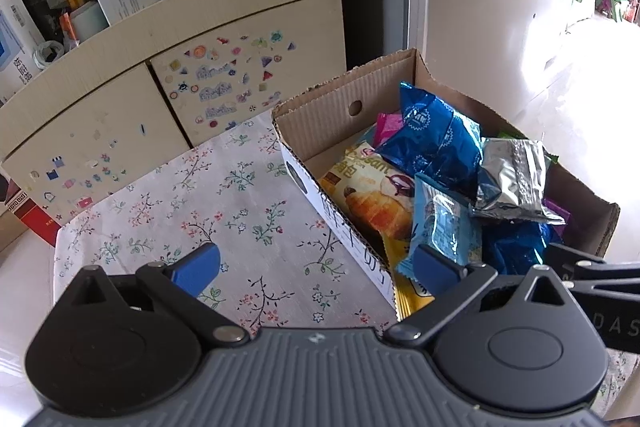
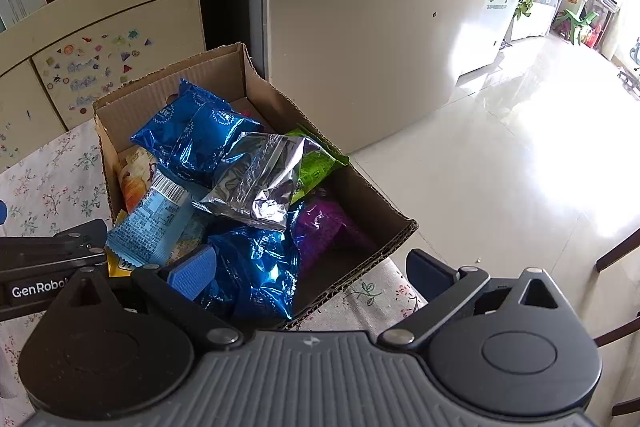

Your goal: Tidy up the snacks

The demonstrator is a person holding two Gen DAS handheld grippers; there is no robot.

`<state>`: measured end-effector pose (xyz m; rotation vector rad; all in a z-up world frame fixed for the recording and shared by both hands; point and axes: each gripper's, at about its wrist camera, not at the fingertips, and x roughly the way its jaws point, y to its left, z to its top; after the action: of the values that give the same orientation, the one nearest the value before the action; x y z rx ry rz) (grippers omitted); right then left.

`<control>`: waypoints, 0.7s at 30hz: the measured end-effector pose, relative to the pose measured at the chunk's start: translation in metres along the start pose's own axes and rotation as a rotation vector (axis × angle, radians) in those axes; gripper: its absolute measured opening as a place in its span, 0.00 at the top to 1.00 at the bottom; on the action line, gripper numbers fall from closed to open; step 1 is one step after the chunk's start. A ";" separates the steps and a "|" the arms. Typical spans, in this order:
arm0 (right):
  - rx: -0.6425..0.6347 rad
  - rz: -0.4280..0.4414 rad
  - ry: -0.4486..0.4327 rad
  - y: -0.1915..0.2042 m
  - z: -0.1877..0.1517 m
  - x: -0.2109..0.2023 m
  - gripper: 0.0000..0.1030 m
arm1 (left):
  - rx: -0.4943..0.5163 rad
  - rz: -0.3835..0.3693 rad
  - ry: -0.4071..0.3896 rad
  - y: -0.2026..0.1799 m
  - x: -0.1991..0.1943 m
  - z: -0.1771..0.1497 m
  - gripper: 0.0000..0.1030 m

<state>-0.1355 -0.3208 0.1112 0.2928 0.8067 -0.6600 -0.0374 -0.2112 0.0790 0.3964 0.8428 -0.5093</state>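
Note:
A cardboard box stands on a floral tablecloth and holds several snack packets. On top lie a silver foil bag, shiny blue packets, a light blue packet, a croissant bread pack, a green packet and a purple one. My left gripper is open and empty, straddling the box's near wall. My right gripper is open and empty over the box's near corner.
A cream cabinet with stickers and a shelf of boxes stands behind the table. A white appliance stands behind the box. The glossy floor lies to the right. A red box sits at the left.

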 end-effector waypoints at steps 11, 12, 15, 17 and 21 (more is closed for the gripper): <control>-0.005 -0.001 0.002 0.002 0.000 0.001 0.00 | -0.007 0.006 0.012 0.001 0.003 0.000 0.02; -0.005 -0.001 0.002 0.002 0.000 0.001 0.00 | -0.004 0.009 0.011 0.001 0.003 0.000 0.02; -0.007 0.000 0.004 0.002 0.000 0.002 0.00 | 0.002 0.017 0.008 0.000 0.003 -0.001 0.02; -0.008 0.001 0.005 0.002 0.000 0.003 0.00 | 0.004 0.021 0.008 0.000 0.003 -0.001 0.02; -0.005 0.007 0.006 0.002 -0.001 0.003 0.00 | 0.004 0.023 0.006 0.000 0.002 -0.002 0.02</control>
<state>-0.1328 -0.3203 0.1085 0.2927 0.8126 -0.6509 -0.0371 -0.2107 0.0766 0.4109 0.8422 -0.4882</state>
